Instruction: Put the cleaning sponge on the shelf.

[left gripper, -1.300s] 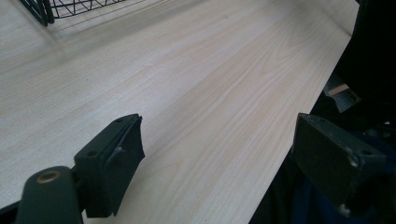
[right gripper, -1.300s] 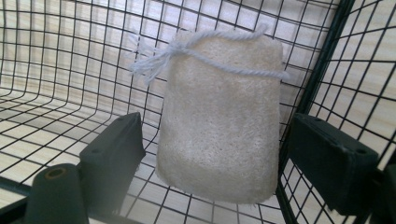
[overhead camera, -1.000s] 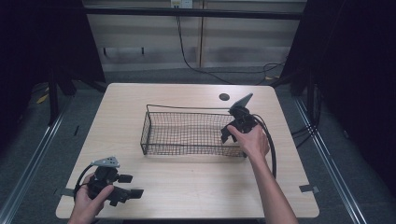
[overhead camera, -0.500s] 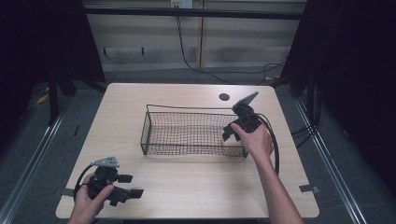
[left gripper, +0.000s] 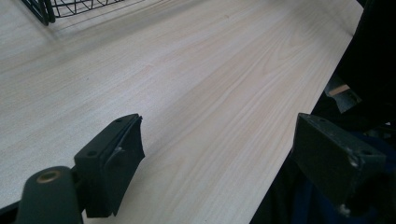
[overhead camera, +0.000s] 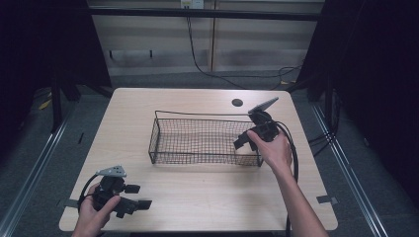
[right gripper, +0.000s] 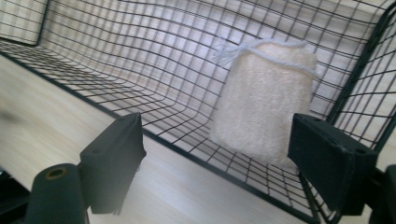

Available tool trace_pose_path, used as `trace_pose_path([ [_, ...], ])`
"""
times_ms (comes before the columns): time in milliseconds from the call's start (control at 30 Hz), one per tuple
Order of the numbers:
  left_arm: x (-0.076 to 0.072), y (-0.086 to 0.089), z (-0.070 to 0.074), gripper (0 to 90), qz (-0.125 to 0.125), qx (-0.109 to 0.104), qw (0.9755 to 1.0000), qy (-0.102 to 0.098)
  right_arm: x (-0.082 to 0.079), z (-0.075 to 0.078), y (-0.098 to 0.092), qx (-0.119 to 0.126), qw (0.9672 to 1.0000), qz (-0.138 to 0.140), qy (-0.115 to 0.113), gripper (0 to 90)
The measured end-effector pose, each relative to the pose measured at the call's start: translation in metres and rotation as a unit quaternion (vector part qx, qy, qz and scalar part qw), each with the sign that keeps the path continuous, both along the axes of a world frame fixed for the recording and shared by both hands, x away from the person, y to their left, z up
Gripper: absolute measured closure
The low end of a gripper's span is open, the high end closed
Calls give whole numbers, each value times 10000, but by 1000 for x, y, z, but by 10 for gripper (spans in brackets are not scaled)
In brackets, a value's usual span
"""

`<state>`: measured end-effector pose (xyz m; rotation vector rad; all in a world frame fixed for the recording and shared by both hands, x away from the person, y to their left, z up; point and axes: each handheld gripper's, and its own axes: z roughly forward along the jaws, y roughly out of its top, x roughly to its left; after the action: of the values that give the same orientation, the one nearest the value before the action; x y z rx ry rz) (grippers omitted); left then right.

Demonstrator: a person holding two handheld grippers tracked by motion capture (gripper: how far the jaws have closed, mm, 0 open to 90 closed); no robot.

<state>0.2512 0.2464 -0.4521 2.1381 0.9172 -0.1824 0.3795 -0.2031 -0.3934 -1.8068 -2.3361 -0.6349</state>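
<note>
A black wire basket (overhead camera: pixel 197 116) stands in the middle of the wooden table (overhead camera: pixel 207 197). Inside its right end lies a cream sponge pouch (right gripper: pixel 264 105) with a white string on top. My right gripper (overhead camera: pixel 242 143) hovers over that end, held by a hand. In the right gripper view, that gripper (right gripper: pixel 222 140) is open, and the pouch rests beyond its jaws against the basket mesh (right gripper: pixel 116 60). Its jaws have just been closing a little, with nothing pressed between them. At the front left of the table my left gripper (overhead camera: pixel 140 196) rests, open and empty.
A round dark hole (overhead camera: pixel 237 102) sits in the tabletop behind the basket. In the left gripper view, my left gripper (left gripper: pixel 224 140) looks along bare wood toward the table's front edge, with a basket corner (left gripper: pixel 42 9) at the top left. Cables trail from both grippers.
My right gripper has lifted slightly and drawn back from the basket's right end. The left hand and gripper have stayed put.
</note>
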Motion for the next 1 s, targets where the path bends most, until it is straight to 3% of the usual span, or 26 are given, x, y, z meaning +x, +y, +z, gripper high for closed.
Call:
trace_pose_path([
  [433,0,0,-1,163,15,-13,10000,14,-25,10,-10,302,9976,105,-622,208],
  [633,0,0,-1,163,-4,-5,10000,30,-41,7,-9,363,9962,229,-760,211],
  [700,0,-1,-1,163,-14,6,10000,43,-45,8,-10,517,9954,221,-778,211],
  [933,0,0,-1,163,29,-6,10000,21,-67,3,-5,532,9937,323,-934,219],
  [1000,0,0,-1,164,15,0,10000,21,-73,3,-3,407,9934,402,-990,218],
])
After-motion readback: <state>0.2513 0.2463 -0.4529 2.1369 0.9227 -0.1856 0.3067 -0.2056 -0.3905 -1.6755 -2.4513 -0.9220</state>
